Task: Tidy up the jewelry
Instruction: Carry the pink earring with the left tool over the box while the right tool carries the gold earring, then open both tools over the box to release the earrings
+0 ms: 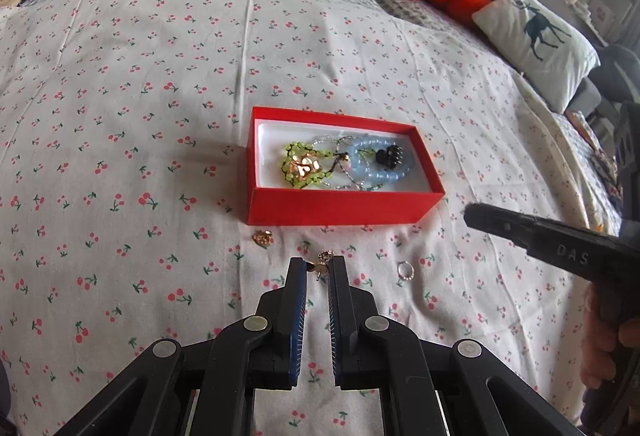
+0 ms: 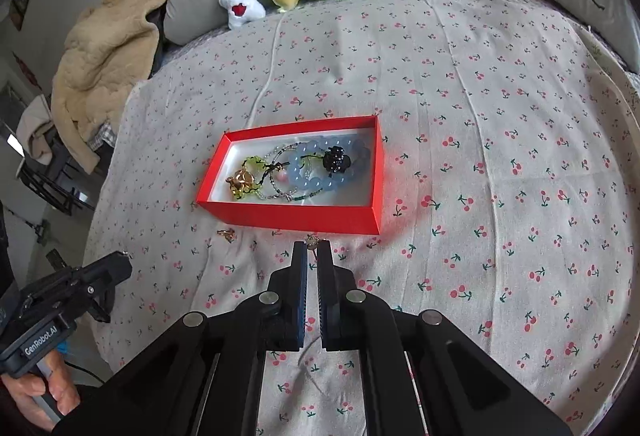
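**Small gold earring waiting just in front of the red box**

The red box (image 1: 344, 206) is sitting on the cherry-print bedsheet (image 1: 120, 116), already holding a blue bead bracelet (image 1: 376, 172), a green bead piece with a gold charm (image 1: 302, 166), thin bead strands and a black clip (image 1: 389, 158). Lying just in front of its near wall are three loose pieces: a gold earring (image 1: 320, 265) near the middle, a gold floral piece (image 1: 263, 237) toward the left corner, and a small silver ring (image 1: 405, 270) toward the right corner.

The left gripper (image 1: 318, 268) is framing the gold earring, its fingers standing slightly apart, with the earring in the gap; whether they are touching it cannot be told. The right gripper (image 2: 312, 248) is pointing at the same stretch of sheet before the box, its fingers nearly together with a narrow gap, gripping nothing that shows.

The earring is looking tiny, light and stiff, with a thin post likely to bend or slip away. Taking it across the broader ornament, pressing lightly into the soft sheet, is probably safest.
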The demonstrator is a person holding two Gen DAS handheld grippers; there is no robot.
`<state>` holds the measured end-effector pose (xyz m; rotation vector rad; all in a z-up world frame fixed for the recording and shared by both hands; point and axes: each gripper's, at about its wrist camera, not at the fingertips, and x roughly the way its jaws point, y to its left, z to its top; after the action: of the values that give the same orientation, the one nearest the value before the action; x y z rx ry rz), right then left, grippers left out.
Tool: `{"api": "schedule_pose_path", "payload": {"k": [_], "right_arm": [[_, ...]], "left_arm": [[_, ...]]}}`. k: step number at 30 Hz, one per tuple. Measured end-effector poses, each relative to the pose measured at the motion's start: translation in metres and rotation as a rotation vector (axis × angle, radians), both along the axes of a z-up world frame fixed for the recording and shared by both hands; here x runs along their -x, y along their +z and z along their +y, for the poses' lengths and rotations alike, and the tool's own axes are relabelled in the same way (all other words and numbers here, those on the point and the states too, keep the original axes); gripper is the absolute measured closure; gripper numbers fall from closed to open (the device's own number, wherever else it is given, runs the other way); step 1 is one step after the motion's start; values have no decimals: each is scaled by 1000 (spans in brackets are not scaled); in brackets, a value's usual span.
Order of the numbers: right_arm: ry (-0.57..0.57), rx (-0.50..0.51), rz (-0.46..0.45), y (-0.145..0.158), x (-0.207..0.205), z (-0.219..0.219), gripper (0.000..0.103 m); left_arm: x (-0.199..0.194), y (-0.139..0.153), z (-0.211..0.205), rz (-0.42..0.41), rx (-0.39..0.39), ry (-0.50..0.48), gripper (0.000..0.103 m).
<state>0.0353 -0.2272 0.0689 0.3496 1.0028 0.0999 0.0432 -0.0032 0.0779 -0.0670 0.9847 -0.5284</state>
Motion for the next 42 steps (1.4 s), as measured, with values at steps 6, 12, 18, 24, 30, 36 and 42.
{"api": "schedule_pose_path", "payload": {"k": [6,12,18,24,30,36,42], "right_arm": [[19,-32,-30,1,-4,-2,99],[29,-49,-56,0,2,-13,99],[35,-115,-83,-3,4,-24,98],[20,-133,-84,-1,-10,-20,98],[27,-145,-114,-4,-26,-13,98],[32,-154,-124,-14,-49,-10,98],[14,-174,-92,-30,-64,-12,98]], "left_arm": [[37,18,-12,-22,-33,18,97],[48,25,-17,-45,-44,26,97],[25,19,-19,-40,-15,37,97],[-18,9,-18,-3,23,37,97],[-64,-6,-24,15,57,16,97],[-105,-26,-36,31,64,6,97],[-134,-48,-50,65,41,-12,97]]}}
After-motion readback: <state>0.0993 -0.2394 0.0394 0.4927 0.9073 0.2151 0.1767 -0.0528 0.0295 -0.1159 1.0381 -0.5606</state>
